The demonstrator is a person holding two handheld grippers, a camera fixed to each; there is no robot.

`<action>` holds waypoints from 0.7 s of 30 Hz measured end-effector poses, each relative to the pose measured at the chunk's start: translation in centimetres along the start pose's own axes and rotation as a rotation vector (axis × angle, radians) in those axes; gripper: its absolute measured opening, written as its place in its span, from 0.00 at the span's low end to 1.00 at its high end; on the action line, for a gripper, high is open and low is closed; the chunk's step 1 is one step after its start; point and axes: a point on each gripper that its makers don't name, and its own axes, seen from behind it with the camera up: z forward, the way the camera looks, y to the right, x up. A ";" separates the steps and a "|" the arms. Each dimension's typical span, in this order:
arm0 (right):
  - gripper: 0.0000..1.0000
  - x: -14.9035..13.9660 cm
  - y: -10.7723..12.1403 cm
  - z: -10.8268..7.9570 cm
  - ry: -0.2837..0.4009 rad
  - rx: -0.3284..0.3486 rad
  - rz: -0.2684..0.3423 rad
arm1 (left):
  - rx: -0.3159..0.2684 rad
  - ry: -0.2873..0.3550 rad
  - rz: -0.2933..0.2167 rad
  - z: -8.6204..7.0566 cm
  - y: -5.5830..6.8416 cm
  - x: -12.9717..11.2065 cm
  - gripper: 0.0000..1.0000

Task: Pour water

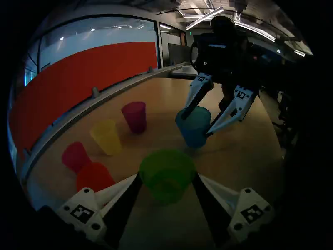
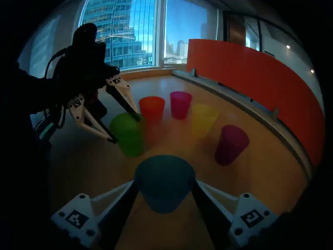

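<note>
Currently a translucent green plastic cup (image 1: 167, 166) is gripped between the narrowed fingers (image 1: 125, 198) of the left gripper (image 1: 167, 178) at lower centre, a teal plastic cup (image 2: 165, 189) likewise by the right gripper (image 2: 165, 182); one rim should be raised over the other and tipped slowly

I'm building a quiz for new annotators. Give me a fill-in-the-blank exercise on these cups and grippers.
1. The left gripper grips the ___ translucent plastic cup.
2. The teal plastic cup sits between the fingers of the ___ gripper.
3. Besides those two, ___ plastic cups stand free on the wooden table: red-orange cup, pink cup, yellow cup, dark magenta cup.

Missing words: green; right; four.
</note>
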 end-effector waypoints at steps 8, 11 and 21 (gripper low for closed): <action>0.91 0.0 0.0 -0.1 -0.002 -0.002 0.000 | 0.001 -0.004 -0.010 0.1 0.0 -0.6 0.86; 0.91 0.1 0.0 -0.2 0.000 -0.004 -0.001 | 0.000 -0.004 -0.011 0.1 0.0 -0.8 0.86; 0.91 0.1 0.0 -0.3 0.001 -0.008 -0.003 | 0.002 0.005 -0.033 -0.3 -0.1 -1.1 0.86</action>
